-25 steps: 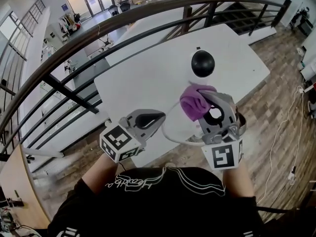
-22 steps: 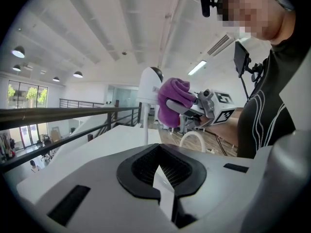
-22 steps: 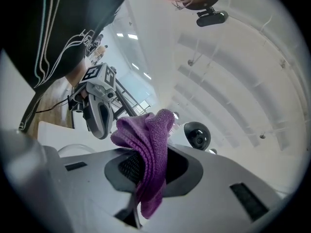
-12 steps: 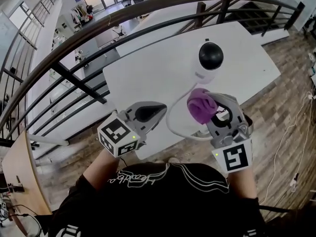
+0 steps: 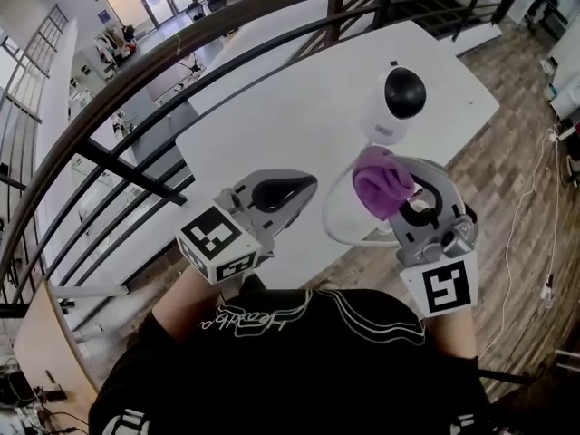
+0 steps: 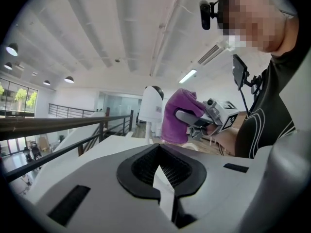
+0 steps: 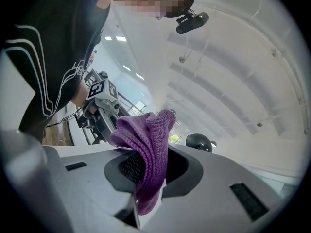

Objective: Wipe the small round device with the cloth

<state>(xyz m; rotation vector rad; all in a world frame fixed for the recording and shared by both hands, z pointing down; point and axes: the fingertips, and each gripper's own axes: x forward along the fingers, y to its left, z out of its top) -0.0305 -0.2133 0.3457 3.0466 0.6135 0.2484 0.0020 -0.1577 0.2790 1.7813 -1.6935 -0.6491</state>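
The small round device (image 5: pixel 401 95), a white body with a black round head, stands on the white table (image 5: pixel 272 120); its black head also shows in the right gripper view (image 7: pixel 199 142). My right gripper (image 5: pixel 400 195) is shut on a purple cloth (image 5: pixel 381 182), bunched between its jaws (image 7: pixel 148 152) just short of the device. In the left gripper view the cloth (image 6: pixel 176 115) sits in front of the device (image 6: pixel 152 107). My left gripper (image 5: pixel 306 187) hovers to the left of the cloth, shut with nothing in it (image 6: pixel 159 168).
A white cable (image 5: pixel 337 217) loops from the device over the table's near edge. A dark railing with a brown handrail (image 5: pixel 136 75) curves beyond the table, with stairs behind it. Wooden floor (image 5: pixel 507 179) lies to the right, with a thin cord on it.
Both grippers have shifted slightly and the left one has risen. The head view has swung, so the device now shows its white body side-on. The cloth stays in the right gripper.
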